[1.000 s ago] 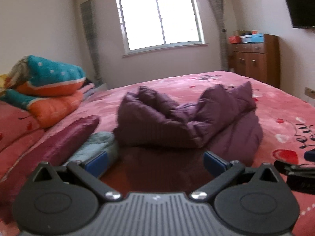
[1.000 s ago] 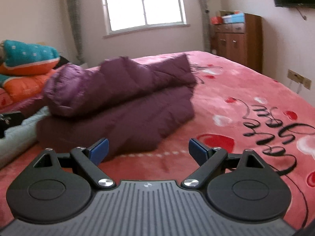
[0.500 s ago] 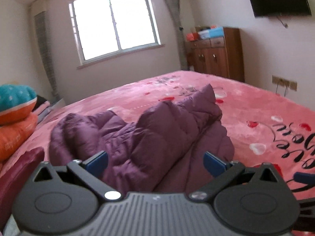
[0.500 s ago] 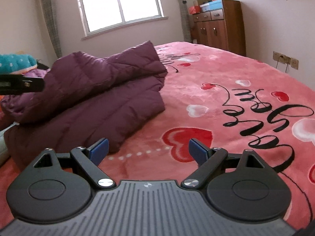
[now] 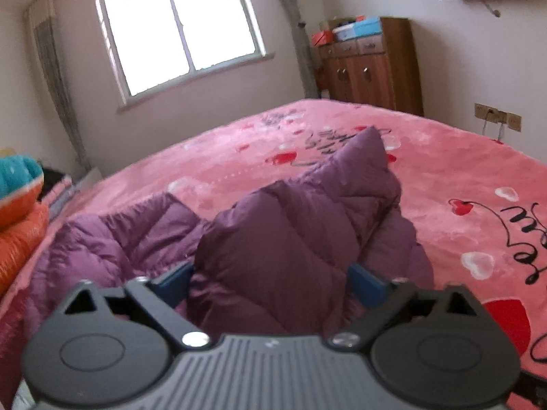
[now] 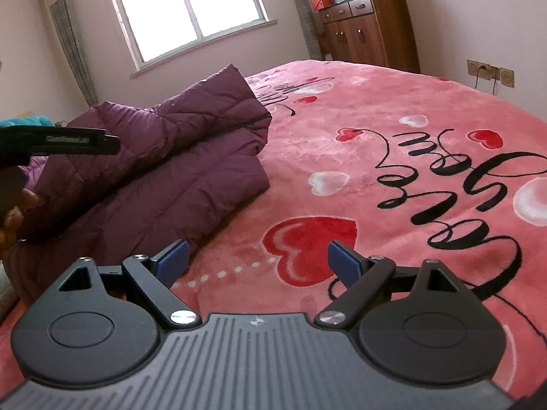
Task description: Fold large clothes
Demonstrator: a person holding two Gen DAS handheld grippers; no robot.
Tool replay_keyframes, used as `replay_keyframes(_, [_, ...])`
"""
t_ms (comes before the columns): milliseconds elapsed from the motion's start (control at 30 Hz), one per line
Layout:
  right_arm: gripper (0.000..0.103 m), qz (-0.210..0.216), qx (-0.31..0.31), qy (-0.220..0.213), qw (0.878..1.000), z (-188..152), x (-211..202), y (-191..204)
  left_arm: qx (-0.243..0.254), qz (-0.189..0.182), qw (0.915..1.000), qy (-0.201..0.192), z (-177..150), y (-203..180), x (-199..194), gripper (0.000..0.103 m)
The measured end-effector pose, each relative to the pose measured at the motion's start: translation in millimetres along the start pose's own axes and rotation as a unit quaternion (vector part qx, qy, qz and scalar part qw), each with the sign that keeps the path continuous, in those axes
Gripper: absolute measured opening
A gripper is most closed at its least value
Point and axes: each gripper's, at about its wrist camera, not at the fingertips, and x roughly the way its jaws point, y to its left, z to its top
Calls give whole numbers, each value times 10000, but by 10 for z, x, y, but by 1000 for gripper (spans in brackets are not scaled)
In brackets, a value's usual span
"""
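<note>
Left hand-held gripper (image 5: 270, 282), jaws just narrowing around a puffy fold of the purple down jacket (image 5: 290, 239) at lower centre on the bed (image 5: 461, 171), should pinch this light, soft, slippery quilting at an edge; right hand-held gripper (image 6: 258, 263) gapes empty.

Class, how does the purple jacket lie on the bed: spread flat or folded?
Folded, loosely: the purple jacket is doubled over itself in puffy layers, not spread.

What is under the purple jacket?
The purple jacket lies folded over itself on the pink blanket, which shows all around it. Whatever lies beneath its own layers is covered and cannot be seen.
</note>
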Motion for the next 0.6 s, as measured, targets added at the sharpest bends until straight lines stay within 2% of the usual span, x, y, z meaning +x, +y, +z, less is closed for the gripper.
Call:
replay_keyframes(67, [103, 16, 37, 6, 10000, 4, -2, -21, -151, -60, 9998, 93, -5, 33, 71, 80])
replay_keyframes(133, [103, 14, 97, 12, 10000, 9, 7, -45, -257, -94, 9996, 123, -12, 57, 109, 63])
replay_keyframes(167, [103, 20, 135, 28, 9999, 11, 14, -60, -294, -110, 9994, 126, -16, 69, 109, 58])
replay_keyframes(233, [103, 34, 223, 68, 9997, 18, 31, -81, -360, -142, 9992, 134, -39, 79, 107, 39])
replay_keyframes(333, [103, 38, 327, 75, 9994, 29, 37, -119, -455, -225, 9986, 121, -77, 80, 60, 26])
replay_keyframes(433, [103, 7, 390, 56, 9992, 37, 30, -147, -618, -292, 9976, 61, -120, 110, -46, 18])
replay_keyframes(600, [103, -104, 506, 33, 9987, 35, 17, -202, -839, -426, 9955, -57, -231, 185, -359, 13])
